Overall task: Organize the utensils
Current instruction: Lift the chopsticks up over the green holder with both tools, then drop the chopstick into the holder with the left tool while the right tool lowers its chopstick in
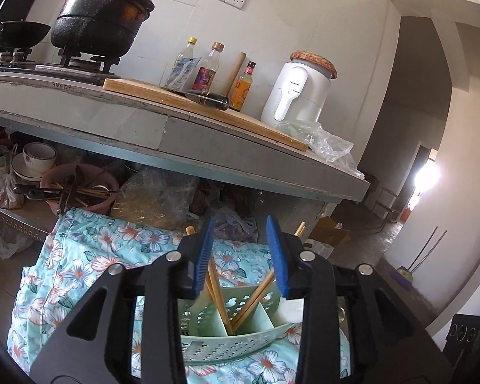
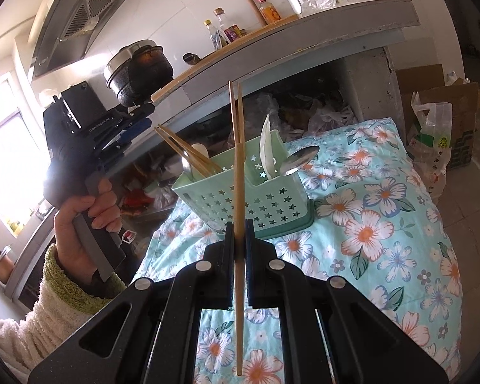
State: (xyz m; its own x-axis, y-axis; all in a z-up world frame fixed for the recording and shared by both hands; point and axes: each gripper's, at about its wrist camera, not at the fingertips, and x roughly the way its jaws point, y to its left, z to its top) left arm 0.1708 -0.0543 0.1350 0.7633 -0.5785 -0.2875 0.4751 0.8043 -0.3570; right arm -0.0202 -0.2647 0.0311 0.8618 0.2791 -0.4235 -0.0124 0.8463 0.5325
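A green utensil caddy (image 2: 240,201) with star holes stands on a floral quilt (image 2: 384,224). It holds chopsticks (image 2: 188,153), a white spoon (image 2: 267,147) and a metal spoon (image 2: 299,160). My right gripper (image 2: 239,233) is shut on a pair of wooden chopsticks (image 2: 238,176), held upright just in front of the caddy. My left gripper (image 1: 240,249) is open and empty, above the caddy (image 1: 240,326) whose compartments hold chopsticks (image 1: 217,291). The left gripper also shows in the right wrist view (image 2: 124,128), up to the left of the caddy.
A grey kitchen counter (image 1: 208,147) runs behind, carrying a black pot (image 1: 99,22), bottles (image 1: 208,70), a cutting board (image 1: 163,96) and a white appliance (image 1: 300,92). Bowls (image 1: 32,160) and a pink basin (image 1: 80,188) sit beneath. Cardboard boxes and a bag (image 2: 432,134) stand right.
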